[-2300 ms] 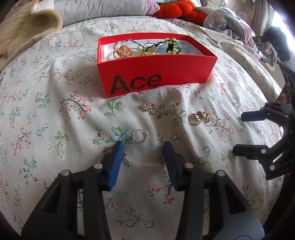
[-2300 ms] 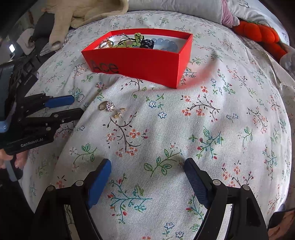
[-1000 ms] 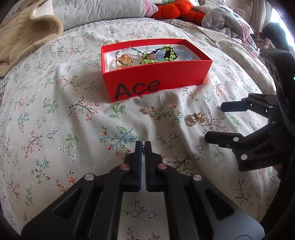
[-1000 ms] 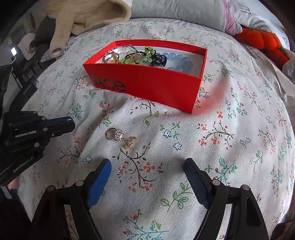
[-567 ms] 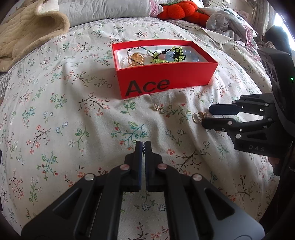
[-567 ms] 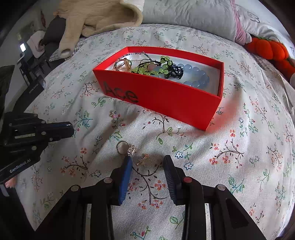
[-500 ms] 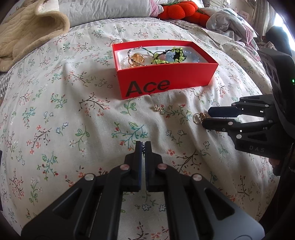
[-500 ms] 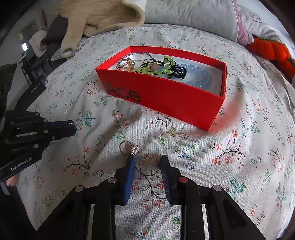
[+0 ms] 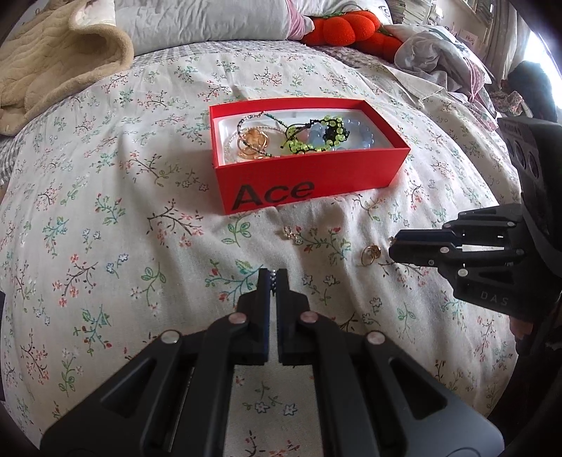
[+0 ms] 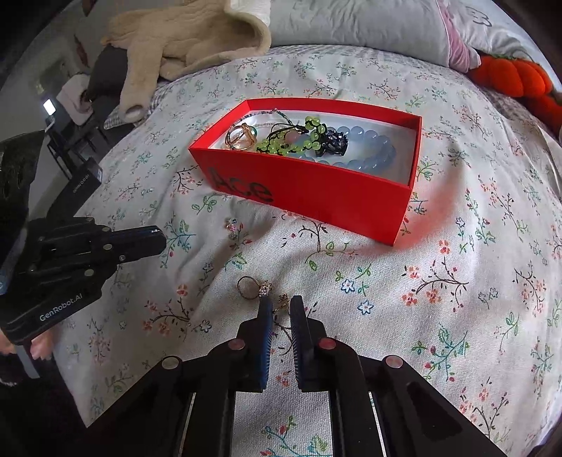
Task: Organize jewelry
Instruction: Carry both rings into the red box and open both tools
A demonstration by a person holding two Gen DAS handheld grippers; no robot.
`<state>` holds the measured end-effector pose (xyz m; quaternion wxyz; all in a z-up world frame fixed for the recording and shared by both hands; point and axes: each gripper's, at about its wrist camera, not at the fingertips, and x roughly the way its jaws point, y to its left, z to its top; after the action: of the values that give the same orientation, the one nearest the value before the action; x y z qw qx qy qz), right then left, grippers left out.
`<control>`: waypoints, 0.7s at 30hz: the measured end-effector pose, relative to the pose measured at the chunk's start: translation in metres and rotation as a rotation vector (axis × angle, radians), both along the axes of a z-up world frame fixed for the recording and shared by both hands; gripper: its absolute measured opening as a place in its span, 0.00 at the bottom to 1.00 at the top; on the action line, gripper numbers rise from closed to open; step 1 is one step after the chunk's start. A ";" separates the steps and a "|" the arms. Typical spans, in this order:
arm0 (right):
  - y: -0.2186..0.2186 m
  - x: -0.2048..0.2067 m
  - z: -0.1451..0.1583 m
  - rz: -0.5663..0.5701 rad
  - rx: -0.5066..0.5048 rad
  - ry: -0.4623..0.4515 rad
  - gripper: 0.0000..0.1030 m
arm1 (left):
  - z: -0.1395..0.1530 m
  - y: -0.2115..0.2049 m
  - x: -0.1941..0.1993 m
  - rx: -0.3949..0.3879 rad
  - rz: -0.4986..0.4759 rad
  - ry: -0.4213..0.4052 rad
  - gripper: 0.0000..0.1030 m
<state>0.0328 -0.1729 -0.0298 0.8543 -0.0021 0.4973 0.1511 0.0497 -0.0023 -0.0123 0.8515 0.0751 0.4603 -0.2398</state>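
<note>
A red "Ace" box (image 9: 309,182) (image 10: 316,197) holding bracelets, beads and gold rings sits on the floral bedspread. My left gripper (image 9: 273,276) is shut on a small beaded ring (image 9: 272,273), held short of the box. My right gripper (image 10: 281,306) has its jaws nearly closed around a small gold earring (image 10: 281,302) on the cloth. A gold ring with a stone (image 10: 253,287) (image 9: 369,253) lies just left of the right fingertips. Another small earring (image 9: 291,233) (image 10: 232,224) lies in front of the box.
A beige blanket (image 9: 52,66) and grey pillow (image 9: 203,21) lie behind the box. An orange plush pumpkin (image 10: 516,77) and crumpled clothes (image 9: 439,52) sit at the far right. The bed's edge drops off at the left in the right wrist view.
The left gripper closed on the beaded ring and lifted it. The right gripper moved in toward the gold earring and narrowed its jaws from wide open to nearly shut.
</note>
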 end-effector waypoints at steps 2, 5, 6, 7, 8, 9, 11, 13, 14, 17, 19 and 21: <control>-0.004 0.000 0.008 -0.010 0.008 -0.007 0.10 | 0.008 -0.002 0.002 -0.010 0.002 -0.008 0.03; -0.009 0.001 0.020 -0.031 0.020 -0.017 0.10 | 0.020 -0.004 0.006 -0.027 0.006 -0.020 0.03; -0.010 0.002 0.024 -0.037 0.023 -0.022 0.10 | 0.023 -0.005 0.008 -0.031 0.009 -0.027 0.03; -0.012 0.003 0.029 -0.043 0.028 -0.028 0.10 | 0.027 -0.005 0.010 -0.036 0.011 -0.033 0.03; -0.013 0.004 0.033 -0.049 0.033 -0.035 0.10 | 0.032 -0.006 0.011 -0.043 0.014 -0.039 0.03; -0.015 0.005 0.038 -0.054 0.038 -0.045 0.10 | 0.036 -0.007 0.013 -0.052 0.018 -0.045 0.03; -0.018 0.009 0.049 -0.062 0.048 -0.068 0.10 | 0.043 -0.008 0.019 -0.073 0.031 -0.054 0.03; -0.022 0.015 0.058 -0.078 0.055 -0.090 0.10 | 0.048 -0.009 0.025 -0.095 0.045 -0.056 0.03; -0.024 0.017 0.062 -0.088 0.061 -0.098 0.10 | 0.049 -0.010 0.028 -0.105 0.052 -0.056 0.03; -0.031 0.026 0.072 -0.121 0.079 -0.114 0.10 | 0.052 -0.012 0.037 -0.133 0.071 -0.047 0.03; -0.033 0.032 0.076 -0.134 0.080 -0.121 0.10 | 0.050 -0.016 0.042 -0.145 0.081 -0.040 0.03; -0.035 0.037 0.078 -0.148 0.085 -0.124 0.10 | 0.048 -0.019 0.047 -0.152 0.091 -0.034 0.03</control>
<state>0.0702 -0.2078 0.0485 0.8916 0.0615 0.4354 0.1083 0.0966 -0.0216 0.0360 0.8724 -0.0064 0.4291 -0.2338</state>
